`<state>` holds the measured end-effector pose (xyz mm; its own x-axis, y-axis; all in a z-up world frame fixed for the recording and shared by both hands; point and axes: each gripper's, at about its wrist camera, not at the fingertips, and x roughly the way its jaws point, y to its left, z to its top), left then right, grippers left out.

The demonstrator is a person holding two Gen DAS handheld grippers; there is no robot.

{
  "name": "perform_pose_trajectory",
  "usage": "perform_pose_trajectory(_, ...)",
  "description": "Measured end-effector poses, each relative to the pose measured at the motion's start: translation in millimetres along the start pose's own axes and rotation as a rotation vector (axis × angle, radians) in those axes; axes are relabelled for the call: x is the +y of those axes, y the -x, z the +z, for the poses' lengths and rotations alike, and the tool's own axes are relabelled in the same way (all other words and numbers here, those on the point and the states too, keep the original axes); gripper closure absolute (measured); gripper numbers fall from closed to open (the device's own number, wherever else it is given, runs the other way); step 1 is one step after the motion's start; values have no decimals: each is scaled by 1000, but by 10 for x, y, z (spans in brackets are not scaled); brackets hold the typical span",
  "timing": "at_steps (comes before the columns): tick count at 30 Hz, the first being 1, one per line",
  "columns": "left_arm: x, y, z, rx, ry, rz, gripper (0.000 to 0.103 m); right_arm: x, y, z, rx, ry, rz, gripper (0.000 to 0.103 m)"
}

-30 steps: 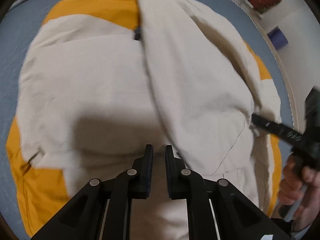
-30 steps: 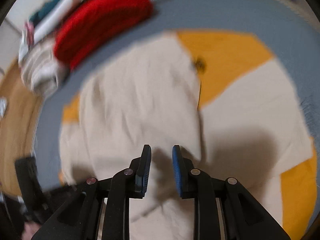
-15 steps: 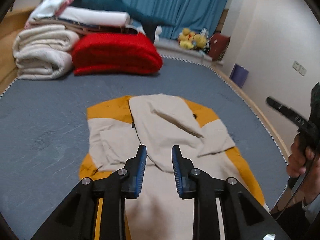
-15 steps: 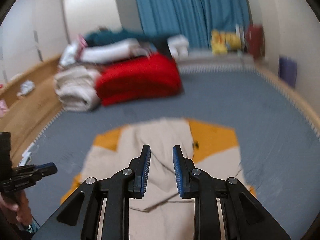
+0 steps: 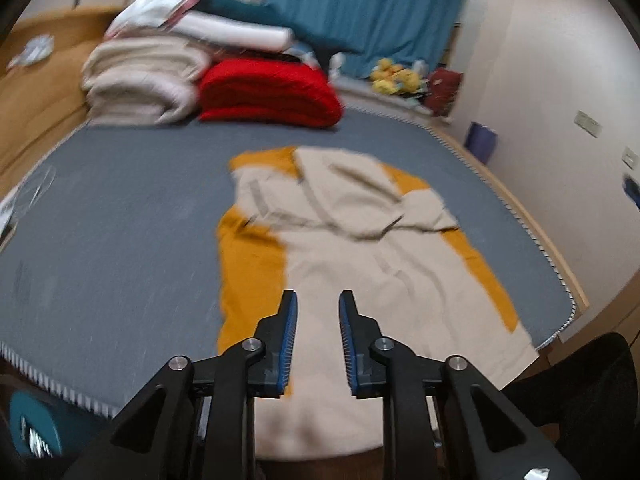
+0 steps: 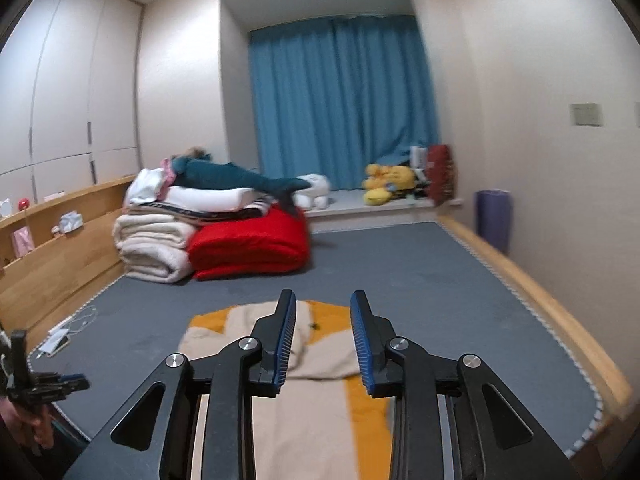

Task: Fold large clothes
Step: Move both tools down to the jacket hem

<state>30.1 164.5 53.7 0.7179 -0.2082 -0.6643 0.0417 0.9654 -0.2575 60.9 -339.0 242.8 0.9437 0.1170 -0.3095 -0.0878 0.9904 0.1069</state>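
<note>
With your left gripper (image 5: 318, 336) closing on nothing and your right gripper (image 6: 323, 338) opening empty, pinch the garment's (image 5: 360, 248) 6 o'clock hem at both corners.

Both views were evenly lit by soft indoor light, with no glare. The left wrist view was smeared by motion blur: the red quilt (image 5: 270, 94) and the folded bedding beside it lacked sharp edges. The right wrist view was sharper, softening only near the quilt. Straight lines bowed around the quilt, and black vignetting filled the corners.
</note>
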Motion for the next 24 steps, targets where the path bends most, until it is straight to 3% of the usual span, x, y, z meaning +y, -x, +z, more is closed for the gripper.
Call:
perform_pose_trajectory(4, 277, 55, -14, 37, 147, 2, 90, -329, -18, -438, 74, -88, -63, 72)
perform_pose_trajectory(10, 503, -154, -199, 97, 249, 35, 90, -686, -439, -1296, 213, -167, -183, 72)
perform_pose_trajectory(12, 546, -270, -305, 111, 262, 36, 90, -821, -625, -1390, 291, -236, -152, 72)
perform_pose_trajectory(14, 610, -493, -411, 199, 306, 70, 91, -850, -773, -1410, 315, -215, -171, 72)
perform_pose_trajectory(16, 630, -594, -410, 235, 318, 77, 92, -883, -937, -1517, 373, -195, -202, 72)
perform_pose_trajectory(24, 899, -979, -617, 417, 442, 114, 92, -866, -1452, -2015, 638, -146, -184, 72)
